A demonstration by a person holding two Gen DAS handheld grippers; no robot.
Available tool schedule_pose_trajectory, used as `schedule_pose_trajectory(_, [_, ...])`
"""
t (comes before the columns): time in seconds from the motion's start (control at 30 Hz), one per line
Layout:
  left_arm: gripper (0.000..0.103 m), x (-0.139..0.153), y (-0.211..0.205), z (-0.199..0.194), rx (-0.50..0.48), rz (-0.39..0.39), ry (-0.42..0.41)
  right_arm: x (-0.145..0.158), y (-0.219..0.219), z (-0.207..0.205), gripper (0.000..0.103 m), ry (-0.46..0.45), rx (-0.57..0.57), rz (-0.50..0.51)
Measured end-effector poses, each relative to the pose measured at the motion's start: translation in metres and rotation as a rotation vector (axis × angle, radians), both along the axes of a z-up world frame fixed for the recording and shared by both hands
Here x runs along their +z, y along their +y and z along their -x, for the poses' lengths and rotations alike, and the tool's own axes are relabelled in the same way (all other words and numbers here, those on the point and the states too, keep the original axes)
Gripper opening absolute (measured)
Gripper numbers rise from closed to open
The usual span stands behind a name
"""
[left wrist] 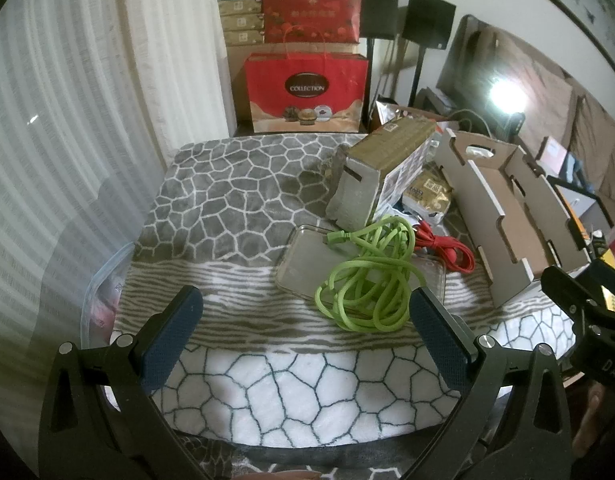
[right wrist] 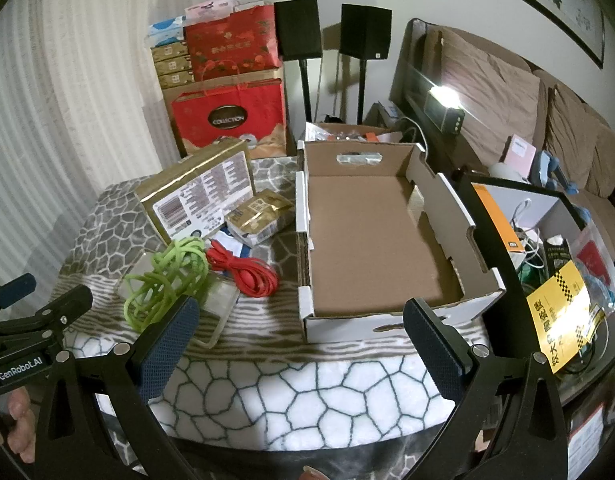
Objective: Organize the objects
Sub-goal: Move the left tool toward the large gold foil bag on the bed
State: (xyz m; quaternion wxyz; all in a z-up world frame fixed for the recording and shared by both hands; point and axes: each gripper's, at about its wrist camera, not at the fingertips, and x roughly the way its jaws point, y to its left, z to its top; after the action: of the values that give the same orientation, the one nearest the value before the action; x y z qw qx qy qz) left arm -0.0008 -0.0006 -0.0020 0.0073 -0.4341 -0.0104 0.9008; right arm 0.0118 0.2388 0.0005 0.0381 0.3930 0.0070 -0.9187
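Clear tray [left wrist: 307, 264]: near right part hidden under green cable [left wrist: 367, 280]. Red cable [left wrist: 447, 250]: left part hidden behind green coil. Gold box [left wrist: 381, 168] hides pkts behind it. Right gripper [left wrist: 579, 304]: cut off at right edge. Label txt on gold box: too small to read.

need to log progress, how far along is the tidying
Nothing looks done: the cardboard box is empty. Nothing is in hand; the left gripper and right gripper are both open above the blanket. Still left outside the box: the green cable, red cable, clear tray, gold box and gold packet.
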Motion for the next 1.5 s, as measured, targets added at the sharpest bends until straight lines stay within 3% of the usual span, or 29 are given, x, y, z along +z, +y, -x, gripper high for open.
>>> schedule_pose_trajectory(0.93, [0.103, -0.006, 0.006, 0.007, -0.004, 0.014, 0.0, -0.002, 0.011, 0.005, 0.103, -0.004, -0.01, -0.002])
schedule_pose_trajectory(1.23, [0.103, -0.002, 0.007, 0.028, -0.032, 0.009, 0.018, 0.004, 0.027, 0.03, 0.103, 0.011, -0.012, -0.034])
schedule_pose_trajectory(1.5, [0.103, -0.003, 0.008, 0.063, -0.071, 0.0, 0.013, 0.001, 0.075, 0.08, 0.102, -0.031, -0.021, -0.023])
